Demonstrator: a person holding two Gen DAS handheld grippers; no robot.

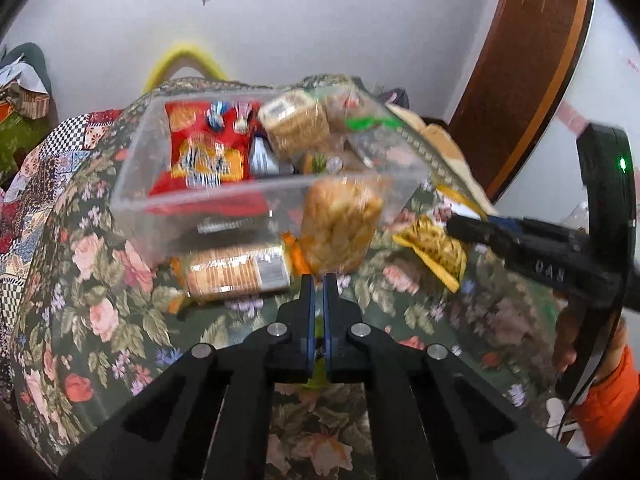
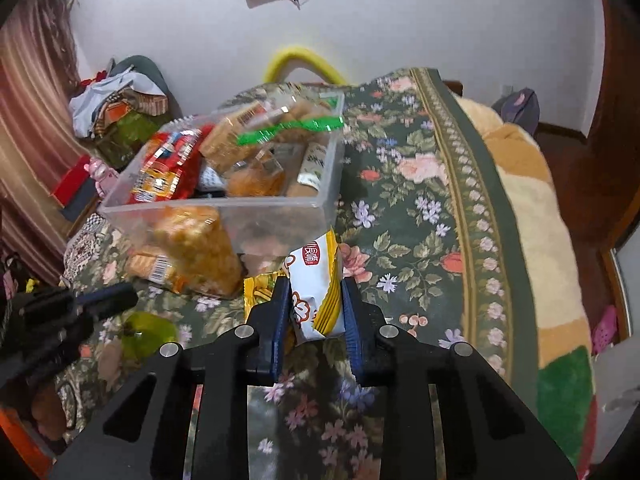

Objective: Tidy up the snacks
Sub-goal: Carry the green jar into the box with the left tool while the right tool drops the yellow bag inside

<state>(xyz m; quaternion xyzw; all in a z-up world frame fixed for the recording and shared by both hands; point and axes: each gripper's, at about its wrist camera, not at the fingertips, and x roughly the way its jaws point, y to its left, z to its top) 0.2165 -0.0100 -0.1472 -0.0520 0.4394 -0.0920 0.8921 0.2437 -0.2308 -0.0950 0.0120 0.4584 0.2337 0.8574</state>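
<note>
Left claw [image 1: 319,280]: jaws together, with a thin edge of the clear cracker bag [image 1: 340,226] pinched between the blue pads. The bag stands just ahead of the fingertips, its orange-yellow contents blurred, and overlaps the near wall of the clear plastic bin [image 1: 132,196]. A green-yellow scrap shows lower down between the pads; what it belongs to cannot be told.

Right claw [image 2: 314,286]: jaws clamped on the white and yellow snack packet [image 2: 316,284], which stands upright between the two blue pads. The packet carries a red seal with white characters near its top (too blurred to read reliably) and yellow stripes along its right edge. In the left wrist view the same claw [image 1: 454,226] enters from the right, with the yellow packet at its tip and an orange sleeve [image 1: 608,396] behind it.

A sleeve of round biscuits [image 1: 240,270] lies on the floral bedspread [image 1: 100,300], left of the left claw and just in front of the bin; a barcode label shows on its end in the right wrist view. A further yellow packet [image 2: 260,288] lies behind the right claw's left pad.

Bin contents: a red snack bag [image 1: 204,148] with a yellow panel, wrapped biscuit packs [image 1: 296,124] and a pack with a green band [image 2: 288,132]. No print there is legible.
</note>
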